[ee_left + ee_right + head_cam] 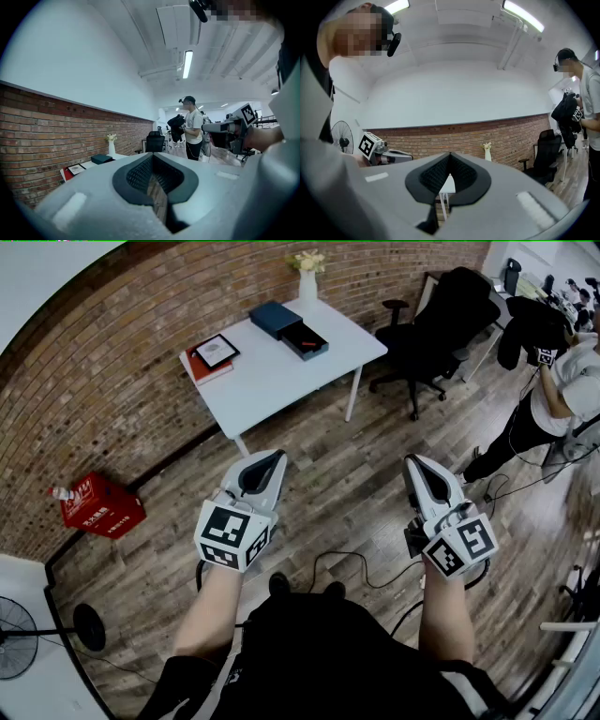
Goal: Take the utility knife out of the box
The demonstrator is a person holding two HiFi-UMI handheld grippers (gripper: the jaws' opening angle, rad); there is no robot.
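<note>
A white table (281, 371) stands by the brick wall, well ahead of me. On it lies an open dark blue box (306, 340) with the red utility knife (308, 338) inside, and the box's lid (275, 318) sits beside it. My left gripper (273, 457) and right gripper (412, 462) hover level over the wooden floor, far short of the table. Both have their jaws together with nothing between them. The left gripper view shows its own tips (152, 156) meeting, the lid (101, 159) on the table, and the right gripper (220, 126) off to the side.
A white vase (307, 282), a framed picture (217, 350) and a red book (200, 369) share the table. A black office chair (441, 315) stands right of it. A red crate (101, 508), a fan (19, 643), floor cables (356, 568) and another person (562, 381) are around.
</note>
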